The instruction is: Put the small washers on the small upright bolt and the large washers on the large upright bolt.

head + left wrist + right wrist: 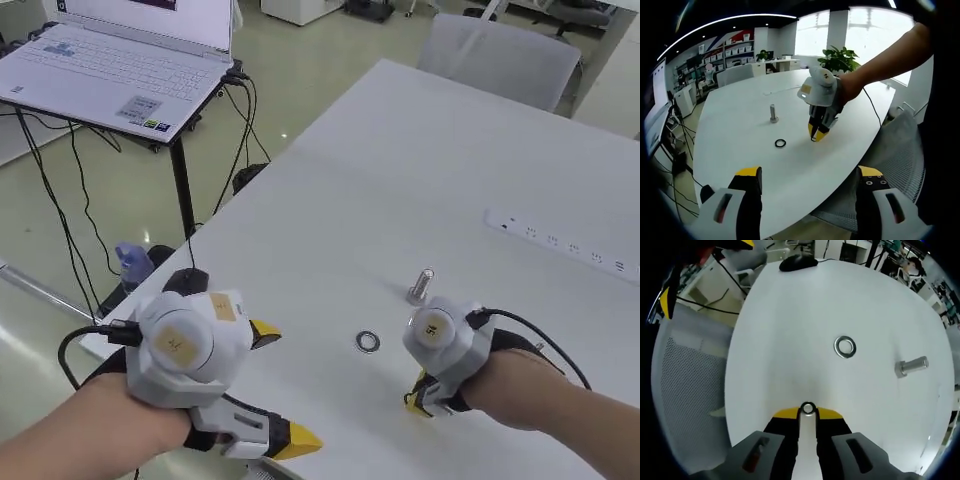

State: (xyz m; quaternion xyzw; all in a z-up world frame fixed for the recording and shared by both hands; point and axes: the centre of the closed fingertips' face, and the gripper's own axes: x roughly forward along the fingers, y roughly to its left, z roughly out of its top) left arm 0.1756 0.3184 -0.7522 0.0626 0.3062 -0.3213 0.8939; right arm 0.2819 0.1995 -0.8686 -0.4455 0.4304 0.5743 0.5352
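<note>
White bench (400,150) in an open office, bare past the upright bolt (420,287) but for a power strip (560,240) well beyond it, with a laptop (110,60) far off to the bolt's left. My right tongs (808,416) are pressed nearly together, pinching a small washer (808,409) at their tips just short of the bolt; its shaft stands vertical, so I judge I must lift and come down along that axis. A larger loose washer (367,342) lies flat near the bolt on my side, and my left tongs (809,172) hang spread, farther from the bolt.
</note>
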